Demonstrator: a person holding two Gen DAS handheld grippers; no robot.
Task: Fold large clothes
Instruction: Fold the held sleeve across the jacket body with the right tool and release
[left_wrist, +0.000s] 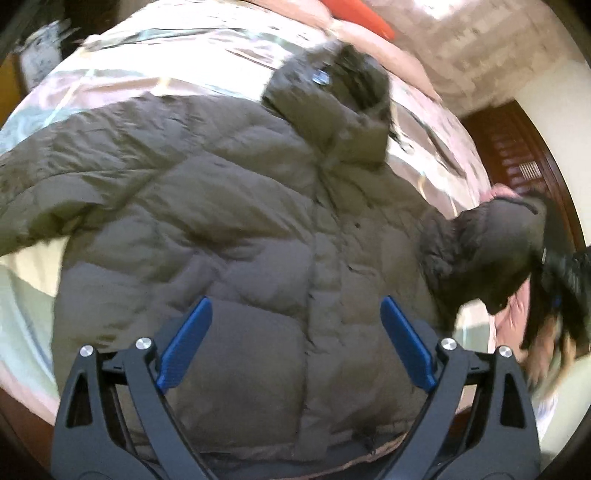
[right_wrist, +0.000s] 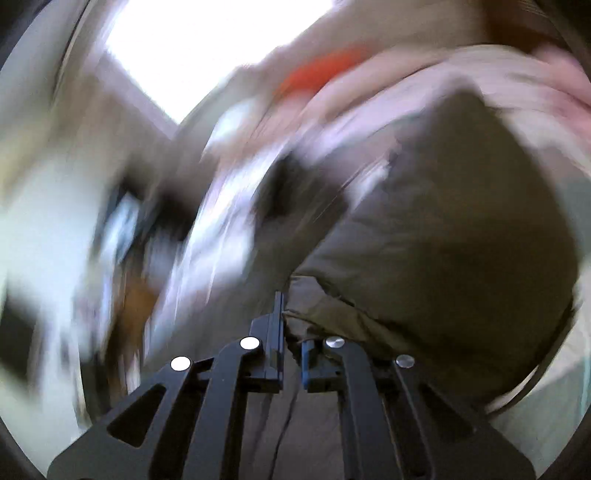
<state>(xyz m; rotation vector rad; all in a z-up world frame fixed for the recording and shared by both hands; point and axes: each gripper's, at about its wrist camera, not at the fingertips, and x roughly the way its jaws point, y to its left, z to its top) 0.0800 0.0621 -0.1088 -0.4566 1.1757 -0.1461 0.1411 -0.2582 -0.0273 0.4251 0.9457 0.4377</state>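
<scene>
The left tongs (left_wrist: 295, 343) hang agape over the jacket (left_wrist: 240, 221) (spread on the bed (left_wrist: 122, 77)); the right tongs (right_wrist: 291, 328) pinch its sleeve (right_wrist: 443, 240).

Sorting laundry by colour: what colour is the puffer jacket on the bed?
Olive-brown puffer jacket, clearest in the left wrist view.

The right wrist view is smeared almost throughout: left of the olive jacket (right_wrist: 443, 229), the bed (right_wrist: 207, 236) and room dissolve into streaks. The jacket sleeve's tip is hidden between the right gripper's (right_wrist: 291, 332) closed fingers. In the left wrist view, the jacket's other sleeve runs off the left edge, and the person's hand (left_wrist: 546, 354) is blurred.
</scene>
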